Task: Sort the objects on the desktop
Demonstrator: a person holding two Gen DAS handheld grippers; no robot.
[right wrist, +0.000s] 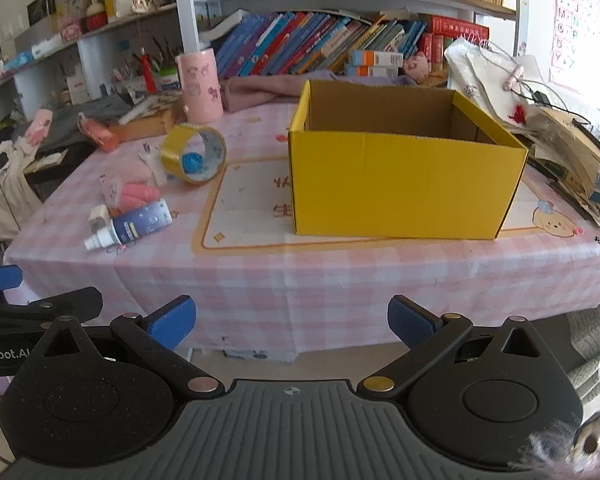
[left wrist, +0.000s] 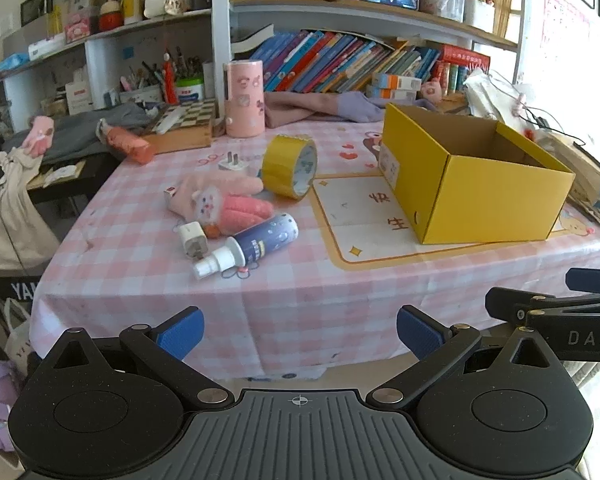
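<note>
- The yellow box (right wrist: 404, 184) hid its own floor behind its near wall.
- Left of it, the white plug (left wrist: 232, 163) sat partly behind the tape roll (left wrist: 290, 166).

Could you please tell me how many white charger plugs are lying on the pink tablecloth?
2: one charger plug beside the spray bottle, another left of the tape roll. The plush toy may hide more.

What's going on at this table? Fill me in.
A person holds two grippers short of the table's near edge, left gripper and right gripper, both open and empty. Sorting hasn't started: the yellow box looks empty, while the tape roll, spray bottle, white charger and plush glove lie loose on the tablecloth.
</note>
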